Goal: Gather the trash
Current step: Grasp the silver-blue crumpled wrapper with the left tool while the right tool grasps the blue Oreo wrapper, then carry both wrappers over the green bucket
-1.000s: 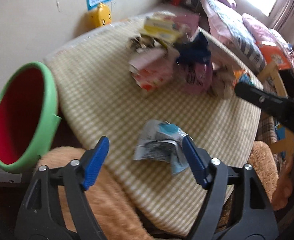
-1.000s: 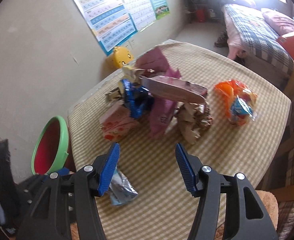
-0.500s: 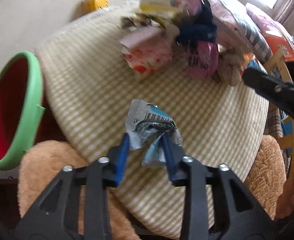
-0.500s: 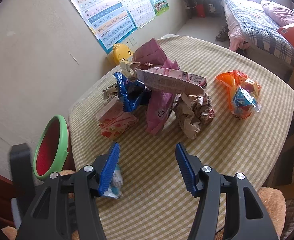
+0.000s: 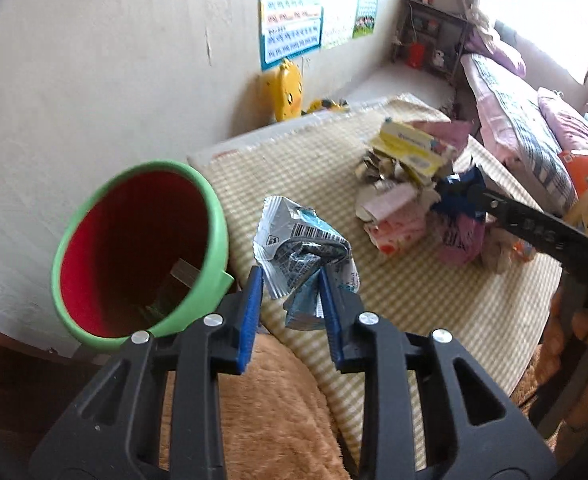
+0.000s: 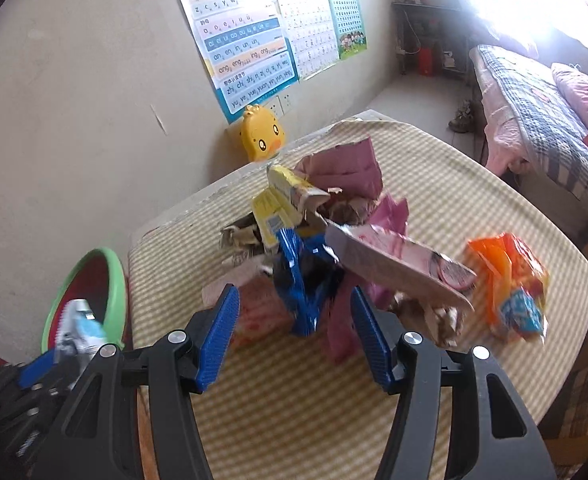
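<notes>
My left gripper [image 5: 290, 280] is shut on a crumpled silver-and-blue wrapper [image 5: 302, 240] and holds it off the checked table [image 5: 434, 304], just right of the green bin with a red inside [image 5: 214, 216]. The right wrist view shows that same wrapper [image 6: 78, 324] in front of the bin [image 6: 116, 280]. My right gripper [image 6: 292, 304] is at the trash pile with its jaws closing. A blue wrapper [image 6: 298, 288] stands between the fingers, and the pads do not press on it. Around it lie a yellow carton [image 6: 282, 204], a pink bag [image 6: 346, 168] and a flat pink box [image 6: 398, 264].
An orange snack bag [image 6: 510, 280] lies apart at the table's right. A yellow duck toy [image 6: 260, 138] sits against the wall under the posters. A bed [image 6: 534, 112] is at the far right. A brown furry cushion [image 5: 262, 400] lies below the table's near edge.
The left gripper shut on the silver-blue wrapper and lifted it off the table toward the green bin. The right gripper moved forward to the pile and its jaws narrowed.
</notes>
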